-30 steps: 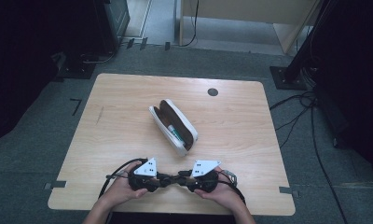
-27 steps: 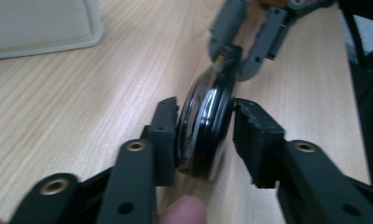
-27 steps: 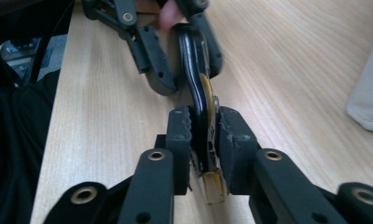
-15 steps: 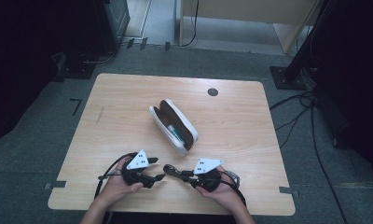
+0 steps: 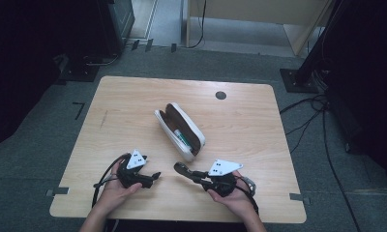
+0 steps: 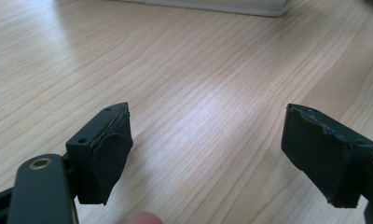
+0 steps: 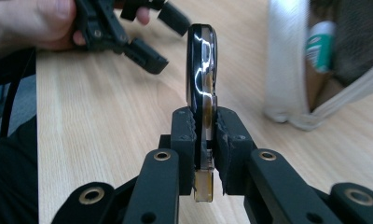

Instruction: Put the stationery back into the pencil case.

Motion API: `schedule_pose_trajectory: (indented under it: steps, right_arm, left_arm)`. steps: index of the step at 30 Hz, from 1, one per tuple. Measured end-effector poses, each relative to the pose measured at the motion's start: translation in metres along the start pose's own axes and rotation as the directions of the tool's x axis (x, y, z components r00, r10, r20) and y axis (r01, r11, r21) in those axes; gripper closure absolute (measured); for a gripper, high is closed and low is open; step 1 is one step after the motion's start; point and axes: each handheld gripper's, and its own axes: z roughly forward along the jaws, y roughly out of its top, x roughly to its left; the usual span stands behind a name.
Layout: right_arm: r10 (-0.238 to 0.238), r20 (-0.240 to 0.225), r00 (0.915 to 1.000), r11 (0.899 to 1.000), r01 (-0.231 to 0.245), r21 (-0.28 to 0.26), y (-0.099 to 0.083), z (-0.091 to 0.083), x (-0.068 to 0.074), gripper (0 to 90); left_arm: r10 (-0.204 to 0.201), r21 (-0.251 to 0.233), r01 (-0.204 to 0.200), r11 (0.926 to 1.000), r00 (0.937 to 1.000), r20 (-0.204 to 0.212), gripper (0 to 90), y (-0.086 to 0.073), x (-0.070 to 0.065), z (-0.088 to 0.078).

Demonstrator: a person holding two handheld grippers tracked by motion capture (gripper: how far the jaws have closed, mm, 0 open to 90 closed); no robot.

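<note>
While I am working from the left side of the table [image 5: 133,96] across, I am seeing my left gripper [image 5: 153,176] sitting low near the front edge with its jaws standing wide apart and nothing between them; in the left gripper view only bare wood is lying between the two pads [image 6: 105,154]. I am judging that it is idling there, freed up so it can steady whatever comes next. Moving right, my right gripper [image 5: 191,173] is clamping its jaws together on a slim, glossy black clip [image 7: 201,79], gripping it by its near end so the rest is standing out edge-on toward the pouch; I cannot tell exactly what the clip is. I am reading that grip as chosen so the free end can go in first. Just beyond it, the white pouch [image 5: 179,130] is lying open at mid-table, mouth turned up, with a green-and-white tube [image 5: 181,137] already resting inside. Its open mouth is facing my grippers, which is why, I think, the clip is pointing that way, near but not touching.
</note>
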Motion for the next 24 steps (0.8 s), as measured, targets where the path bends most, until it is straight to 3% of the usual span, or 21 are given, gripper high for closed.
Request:
schedule_pose_trajectory:
  steps: [6,11,19,24]
  right_arm:
    - [0.04,0.041,0.9984,0.998,-0.037,-0.053,0.016,-0.021,0.001,78.7]
    - [0.046,0.071,0.9964,0.995,-0.04,-0.09,0.032,-0.035,0.0,78.8]
    - [0.074,0.116,0.9904,0.988,-0.057,-0.144,0.058,-0.052,-0.004,78.7]
    - [0.096,0.134,0.9863,0.984,-0.074,-0.162,0.068,-0.053,-0.008,78.7]
  left_arm:
    - [-0.071,0.027,0.073,0.997,0.9955,-0.062,16.6,-0.004,0.005,-0.004]
    - [-0.052,0.04,0.056,0.9976,0.9942,-0.093,15.6,-0.011,0.001,-0.009]
    - [-0.087,0.027,0.091,0.9955,0.9891,-0.119,15.1,-0.02,0.008,-0.018]
    - [-0.114,0.025,0.118,0.9927,0.9846,-0.132,15.1,-0.024,0.009,-0.022]
